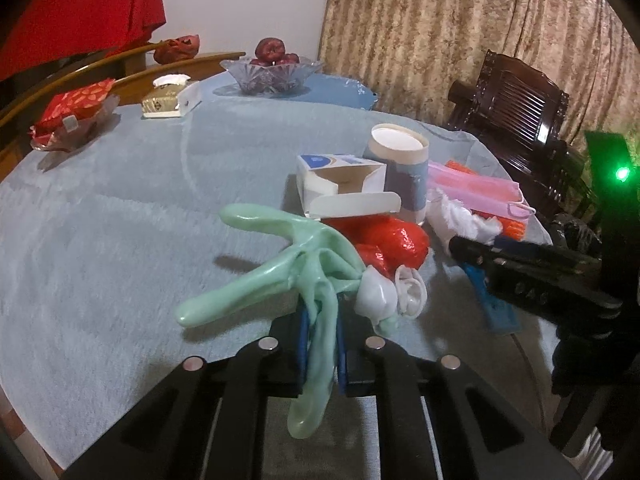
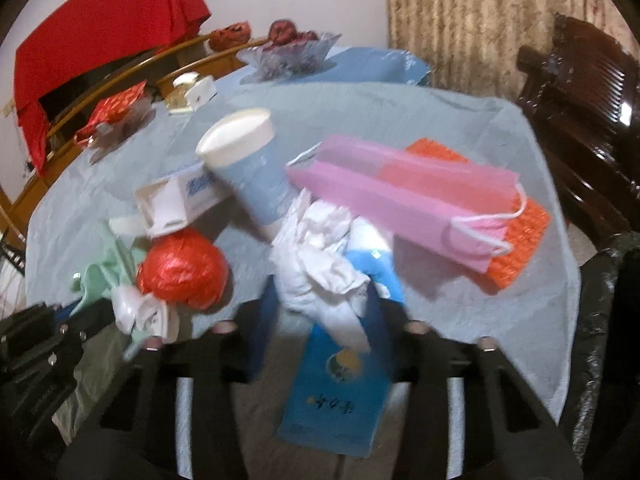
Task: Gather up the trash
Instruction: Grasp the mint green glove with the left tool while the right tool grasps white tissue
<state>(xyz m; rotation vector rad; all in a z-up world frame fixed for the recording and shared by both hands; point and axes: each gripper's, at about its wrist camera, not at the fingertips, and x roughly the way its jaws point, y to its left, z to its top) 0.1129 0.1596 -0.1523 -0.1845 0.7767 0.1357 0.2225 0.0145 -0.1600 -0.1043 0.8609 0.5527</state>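
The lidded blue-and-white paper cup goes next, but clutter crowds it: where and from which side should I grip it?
Probably its upper wall under the lid, from the near side. The paper cup stands upright, and only its top clears the open white carton and the flat pink paper bag beside it.

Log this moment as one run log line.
left gripper: shut on mint green rubber glove | right gripper: around crumpled white tissue and flat blue paper box | pile: on table

Both wrist views close over table (image 1: 120, 220)
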